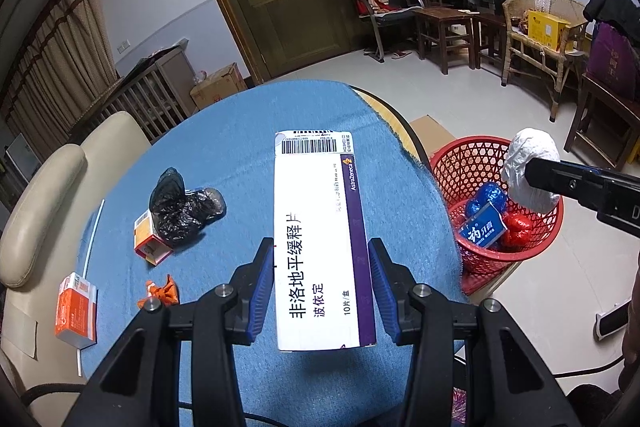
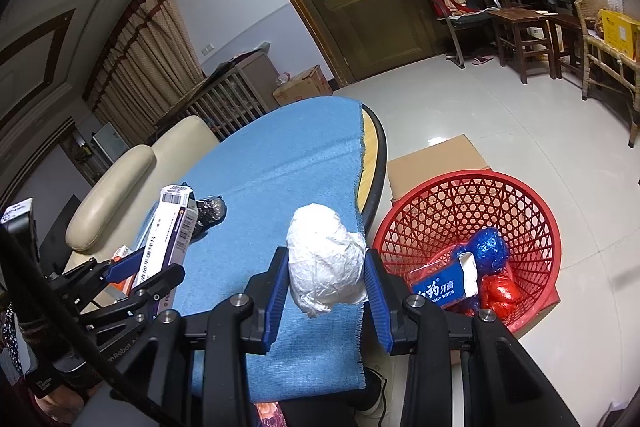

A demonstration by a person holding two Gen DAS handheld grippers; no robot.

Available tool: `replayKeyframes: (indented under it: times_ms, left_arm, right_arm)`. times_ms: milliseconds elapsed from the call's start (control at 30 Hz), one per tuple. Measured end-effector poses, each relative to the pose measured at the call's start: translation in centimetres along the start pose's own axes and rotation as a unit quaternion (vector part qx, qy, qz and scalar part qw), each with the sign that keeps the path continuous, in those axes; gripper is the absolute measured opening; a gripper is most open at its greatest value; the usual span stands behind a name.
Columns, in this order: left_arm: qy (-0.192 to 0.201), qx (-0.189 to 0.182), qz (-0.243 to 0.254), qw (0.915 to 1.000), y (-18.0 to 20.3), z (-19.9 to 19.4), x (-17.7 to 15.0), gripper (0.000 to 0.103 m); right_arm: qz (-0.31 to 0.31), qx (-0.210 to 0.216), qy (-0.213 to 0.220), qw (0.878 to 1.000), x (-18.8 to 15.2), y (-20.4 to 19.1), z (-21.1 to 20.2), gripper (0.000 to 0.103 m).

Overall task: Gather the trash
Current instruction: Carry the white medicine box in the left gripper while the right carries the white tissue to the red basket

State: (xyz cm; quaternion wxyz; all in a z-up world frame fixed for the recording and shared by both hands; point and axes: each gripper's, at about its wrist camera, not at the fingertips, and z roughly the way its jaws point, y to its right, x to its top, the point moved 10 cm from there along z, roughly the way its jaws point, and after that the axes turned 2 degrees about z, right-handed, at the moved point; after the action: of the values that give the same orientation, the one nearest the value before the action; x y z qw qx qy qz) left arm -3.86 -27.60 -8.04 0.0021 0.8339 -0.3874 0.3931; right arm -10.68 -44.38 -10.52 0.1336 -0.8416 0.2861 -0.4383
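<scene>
At centre frame, the left gripper (image 1: 322, 259) clamps a white-and-purple medicine box (image 1: 320, 227) above the blue tablecloth (image 1: 240, 147). The right gripper (image 2: 326, 267) squeezes a crumpled white paper ball (image 2: 324, 259) near the cloth's edge. At lower right, the red basket (image 2: 440, 203) holds a toothpaste box (image 2: 444, 287) and what appear to be foil balls.
</scene>
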Motion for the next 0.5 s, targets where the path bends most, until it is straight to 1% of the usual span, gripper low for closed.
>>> replayKeyframes:
  times_ms: [300, 500]
  left_arm:
    - [-0.009, -0.002, -0.007, 0.9999, -0.7, 0.7, -1.0, 0.047]
    - [-0.008, -0.004, -0.017, 0.9998, -1.5, 0.7, -1.2, 0.047]
  right_arm:
    - [-0.004, -0.011, -0.008, 1.000, -0.3, 0.1, 0.5, 0.040]
    - [-0.008, -0.015, -0.010, 1.000, -0.4, -0.3, 0.6, 0.040]
